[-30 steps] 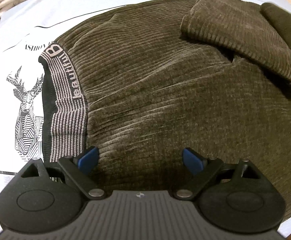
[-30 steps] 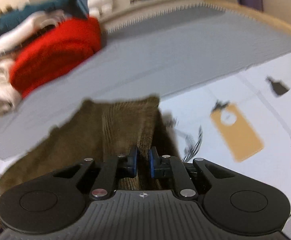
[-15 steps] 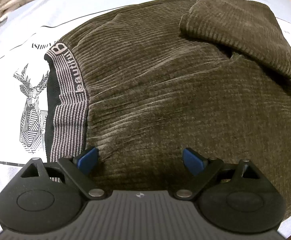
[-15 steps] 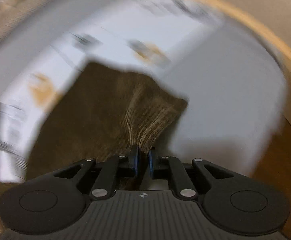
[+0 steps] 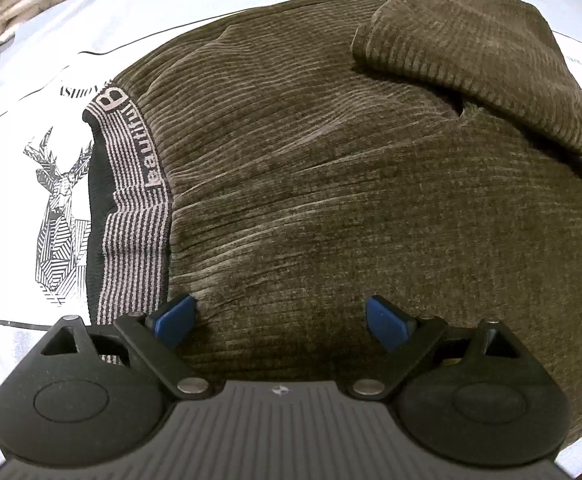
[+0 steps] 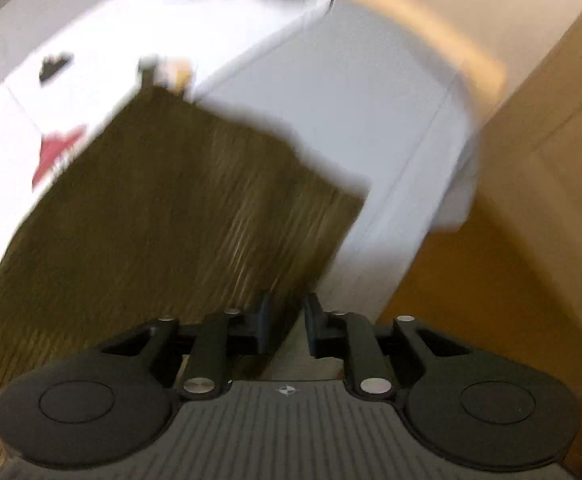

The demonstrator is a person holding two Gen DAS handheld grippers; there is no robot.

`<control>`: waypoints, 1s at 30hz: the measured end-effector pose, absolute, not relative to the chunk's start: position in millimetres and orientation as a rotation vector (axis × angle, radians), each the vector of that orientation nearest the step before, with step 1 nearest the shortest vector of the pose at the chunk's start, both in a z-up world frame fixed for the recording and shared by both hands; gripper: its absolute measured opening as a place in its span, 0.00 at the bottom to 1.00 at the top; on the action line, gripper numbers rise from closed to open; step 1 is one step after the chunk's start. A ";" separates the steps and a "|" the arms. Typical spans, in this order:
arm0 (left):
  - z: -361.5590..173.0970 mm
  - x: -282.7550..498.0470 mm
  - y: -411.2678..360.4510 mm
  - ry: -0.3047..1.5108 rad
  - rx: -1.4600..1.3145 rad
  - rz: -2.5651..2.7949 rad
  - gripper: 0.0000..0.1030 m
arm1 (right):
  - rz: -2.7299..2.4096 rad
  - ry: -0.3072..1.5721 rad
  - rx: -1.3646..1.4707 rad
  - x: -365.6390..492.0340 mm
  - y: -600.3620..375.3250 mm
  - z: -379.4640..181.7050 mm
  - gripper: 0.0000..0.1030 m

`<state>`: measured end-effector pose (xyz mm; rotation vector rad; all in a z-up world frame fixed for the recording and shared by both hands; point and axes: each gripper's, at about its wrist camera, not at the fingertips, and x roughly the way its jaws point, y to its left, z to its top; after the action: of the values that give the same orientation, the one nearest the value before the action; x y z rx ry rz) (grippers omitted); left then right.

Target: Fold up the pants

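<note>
Covering nearly everything under me, the bed sheet (image 5: 43,80) with its deer print (image 5: 61,208) carries the pants (image 5: 331,184), dark olive corduroy spread flat, one leg end (image 5: 475,68) already doubled back over the far part. The striped waistband (image 5: 137,208) lies at my left. My left gripper (image 5: 279,316) hovers low over the fabric with its blue pads (image 5: 175,316) spread wide, gripping nothing. My right gripper (image 6: 285,328) shows only a narrow gap between its fingers, with a fabric edge (image 6: 291,280) running into it; the view is too blurred to tell whether the pinch is firm. I judge the risk to be there: a light hold on heavy ribbed cloth could slip mid-swing, dropping the leg crooked. With my left not pinning anything, a pull could also drag the whole garment across the sheet.
</note>
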<state>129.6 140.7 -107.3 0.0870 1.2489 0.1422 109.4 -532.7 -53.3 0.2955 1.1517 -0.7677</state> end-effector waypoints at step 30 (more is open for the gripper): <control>-117.3 151.5 141.8 1.248 0.088 0.088 1.00 | -0.625 0.798 0.597 251.3 -516.1 -88.2 0.10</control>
<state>151.5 141.8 -117.3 0.0882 1.2476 0.0883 251.3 -516.1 -88.2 0.5970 0.7984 -0.6251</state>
